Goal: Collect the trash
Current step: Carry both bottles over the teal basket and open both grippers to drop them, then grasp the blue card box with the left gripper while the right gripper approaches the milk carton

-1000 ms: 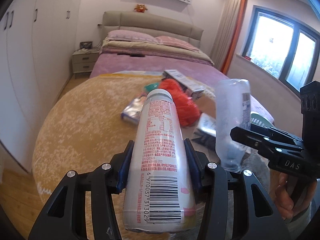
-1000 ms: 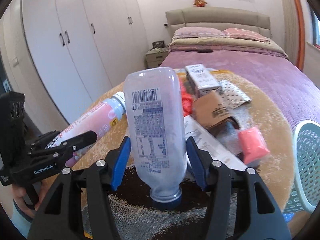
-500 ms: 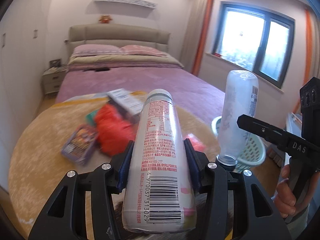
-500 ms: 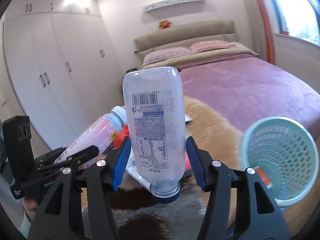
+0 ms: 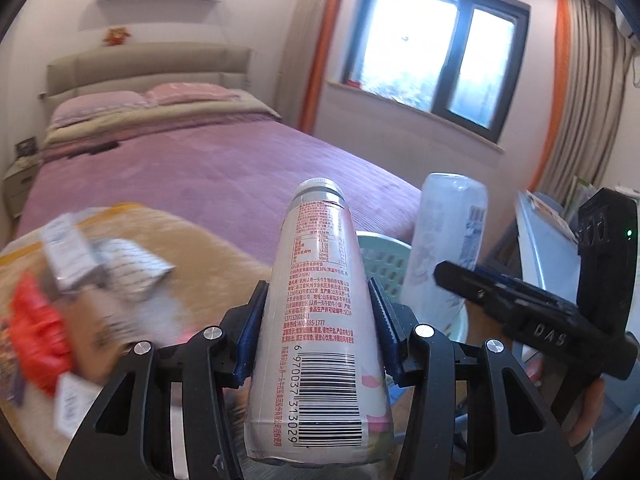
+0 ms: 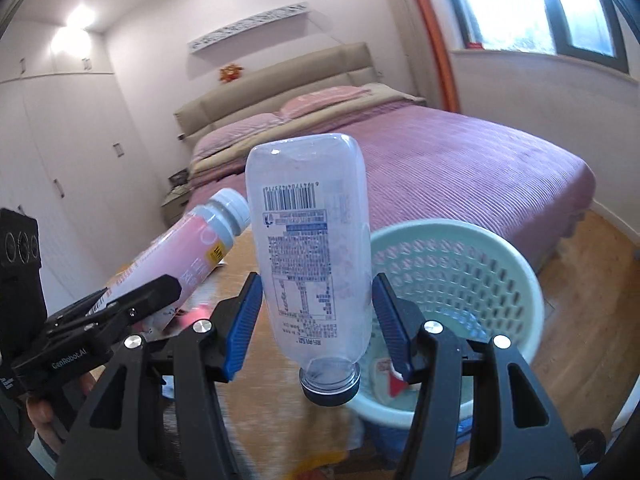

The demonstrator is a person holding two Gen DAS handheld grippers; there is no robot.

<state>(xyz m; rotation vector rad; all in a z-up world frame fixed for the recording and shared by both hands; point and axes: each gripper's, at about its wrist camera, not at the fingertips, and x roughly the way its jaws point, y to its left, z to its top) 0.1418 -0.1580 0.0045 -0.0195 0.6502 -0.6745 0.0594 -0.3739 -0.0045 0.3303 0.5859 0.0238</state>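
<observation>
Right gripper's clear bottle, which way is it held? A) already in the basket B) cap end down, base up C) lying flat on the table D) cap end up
B: in the right wrist view the clear bottle sits between the right gripper fingers with its dark neck ring at the bottom and base on top, beside the green basket.

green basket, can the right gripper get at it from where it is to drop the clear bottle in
Probably yes. The green basket sits just ahead and right of the right gripper, mouth open, with nothing between it and the clear bottle.
</observation>
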